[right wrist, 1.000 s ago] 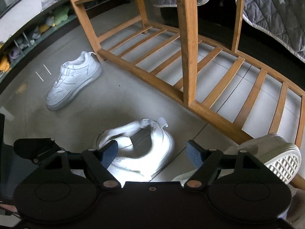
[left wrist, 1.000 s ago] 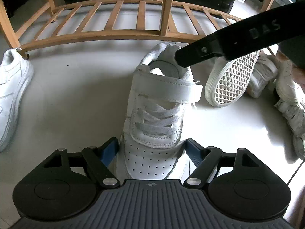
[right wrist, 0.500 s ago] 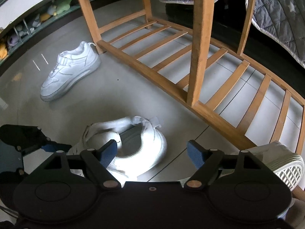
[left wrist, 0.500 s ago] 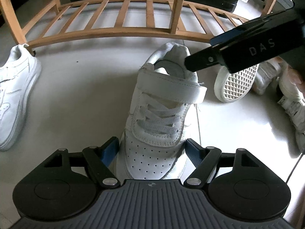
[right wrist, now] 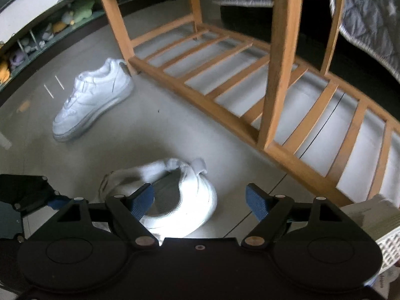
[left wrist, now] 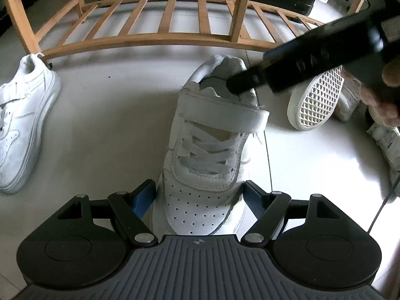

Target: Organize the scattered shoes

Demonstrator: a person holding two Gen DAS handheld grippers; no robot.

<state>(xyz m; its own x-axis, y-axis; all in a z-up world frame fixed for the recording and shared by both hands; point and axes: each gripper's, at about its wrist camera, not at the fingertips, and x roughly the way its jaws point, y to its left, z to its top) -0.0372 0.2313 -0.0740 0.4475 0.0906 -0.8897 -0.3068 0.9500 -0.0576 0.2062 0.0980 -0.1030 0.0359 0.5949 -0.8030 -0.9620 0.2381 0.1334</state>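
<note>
A white sneaker with a strap (left wrist: 212, 135) lies toe toward me in the left wrist view. My left gripper (left wrist: 198, 195) is shut on its perforated toe, with a blue pad against each side. My right gripper (right wrist: 200, 197) hangs open over the heel of the same sneaker (right wrist: 180, 200). Its left finger is above the shoe's opening and its right finger is out past the heel over the floor. From the left wrist view, one of its fingers (left wrist: 250, 80) reaches down to the heel collar.
Another white sneaker (left wrist: 22, 125) (right wrist: 92, 102) lies to the left by the post of a wooden slatted rack (left wrist: 150, 40) (right wrist: 275, 87). A waffle-soled shoe (left wrist: 315, 100) is tipped up on the right, with more white shoes (left wrist: 385, 145) and a hand (left wrist: 385, 105) near it.
The rack and the other shoes have slid right in the left wrist view while the strap sneaker's toe stayed between my left fingers. The right finger tip has sunk to the heel collar.
</note>
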